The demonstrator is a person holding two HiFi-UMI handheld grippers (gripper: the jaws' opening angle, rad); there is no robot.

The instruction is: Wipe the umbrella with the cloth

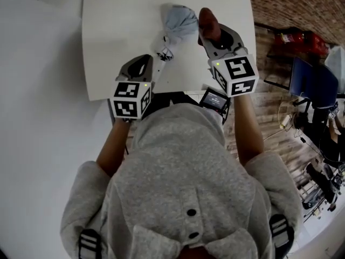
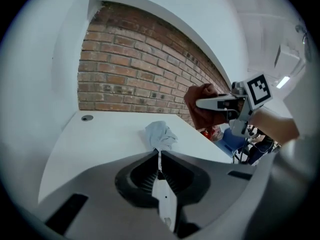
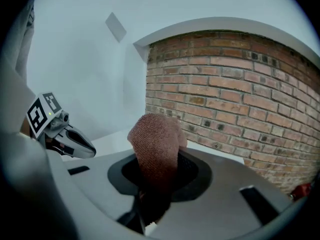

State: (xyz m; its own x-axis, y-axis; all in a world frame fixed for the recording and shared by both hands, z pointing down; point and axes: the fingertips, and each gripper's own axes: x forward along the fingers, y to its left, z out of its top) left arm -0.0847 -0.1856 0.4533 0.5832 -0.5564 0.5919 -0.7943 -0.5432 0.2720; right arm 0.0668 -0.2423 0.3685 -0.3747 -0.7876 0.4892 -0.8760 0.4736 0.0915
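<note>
Coarse-knit cloth (image 3: 152, 149); smooth matt table (image 1: 124, 42); umbrella (image 1: 180, 19) perhaps fabric.

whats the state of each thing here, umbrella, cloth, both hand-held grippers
pale blue folded fabric umbrella: collapsed and bunched, resting on the white table
reddish-brown terry cloth: bunched, held off the table, apart from the umbrella
left hand-held gripper: shut, seemingly pinching the umbrella's near end
right hand-held gripper: shut on the cloth

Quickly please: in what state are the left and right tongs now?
Left tongs: closed on a thin white part of the umbrella.
Right tongs: closed on the brown cloth.
</note>
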